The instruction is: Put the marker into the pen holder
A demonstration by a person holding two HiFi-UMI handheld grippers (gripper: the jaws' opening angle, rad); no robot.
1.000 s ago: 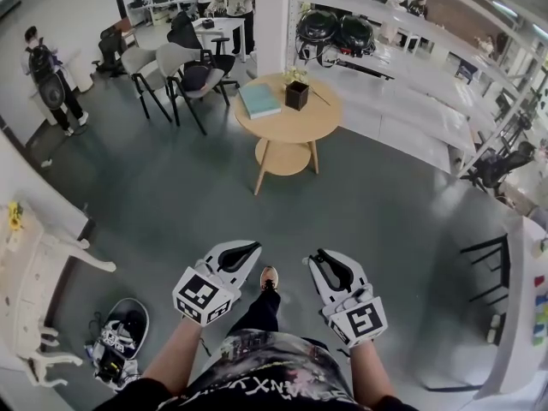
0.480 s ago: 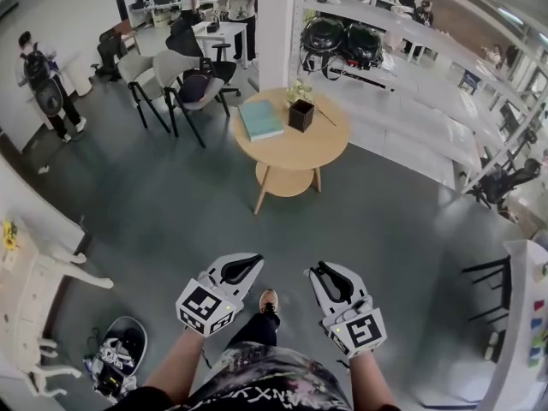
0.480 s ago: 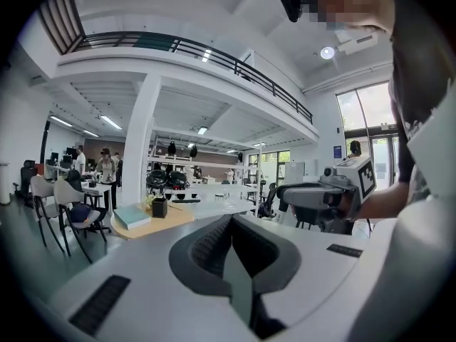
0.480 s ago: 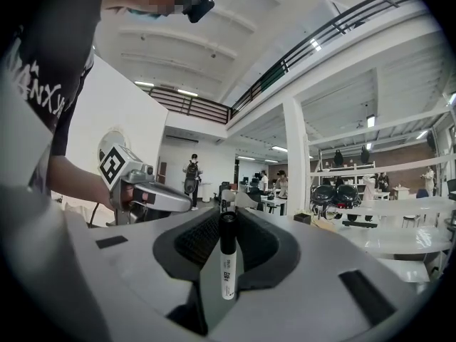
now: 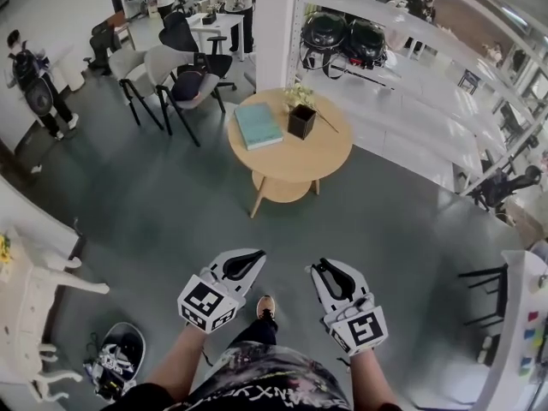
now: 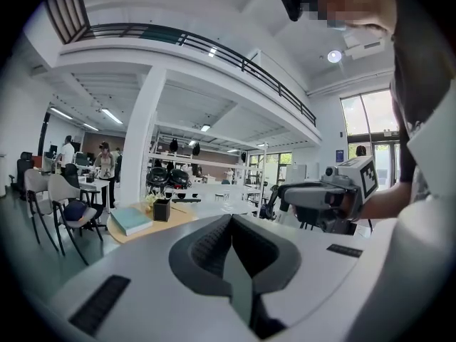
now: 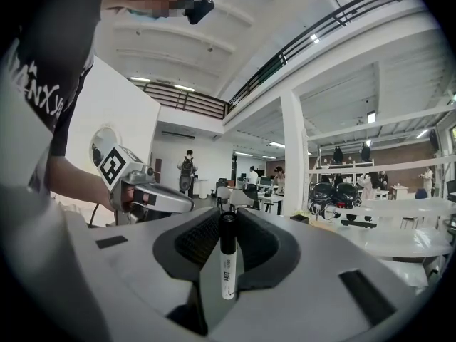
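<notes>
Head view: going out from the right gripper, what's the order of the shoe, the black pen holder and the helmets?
1. Shoe, on the floor just left of the right gripper.
2. Black pen holder, ahead on the round table.
3. Helmets, farthest, beyond the table.

head: steeply down | gripper views: forward, level | head+left share table

An open office (mezzanine overhead): desks, swivel chairs, long white shelving.
</notes>
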